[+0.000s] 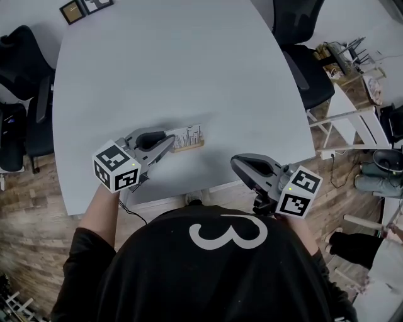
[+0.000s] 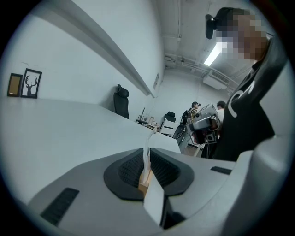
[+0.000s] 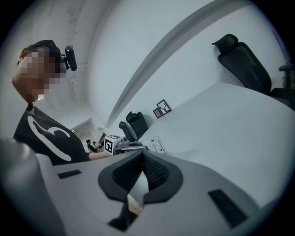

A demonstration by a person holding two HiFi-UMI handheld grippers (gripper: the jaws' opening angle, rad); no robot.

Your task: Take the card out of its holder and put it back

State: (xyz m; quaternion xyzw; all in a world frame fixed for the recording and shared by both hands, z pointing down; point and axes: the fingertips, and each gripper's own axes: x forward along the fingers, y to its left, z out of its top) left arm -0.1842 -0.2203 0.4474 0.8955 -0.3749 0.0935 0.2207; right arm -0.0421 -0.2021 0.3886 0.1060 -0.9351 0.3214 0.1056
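A white printed card [image 1: 187, 134] stands upright in a small wooden holder [image 1: 189, 147] near the middle of the pale grey table [image 1: 189, 63]. My left gripper [image 1: 167, 144] reaches it from the left. In the left gripper view its jaws are shut on the card's [image 2: 149, 142] edge, with the holder [image 2: 145, 182] just below the pads. My right gripper [image 1: 239, 165] hovers apart at the table's front edge, to the right of the holder. Its jaws [image 3: 144, 152] are shut with nothing between them. From the right gripper view the card [image 3: 157, 144] shows far off.
Two framed pictures [image 1: 84, 7] lie at the table's far left corner. Black office chairs [image 1: 25, 94] stand to the left and at the far right [image 1: 308, 69]. A white rack and clutter [image 1: 359, 94] sit on the wooden floor to the right.
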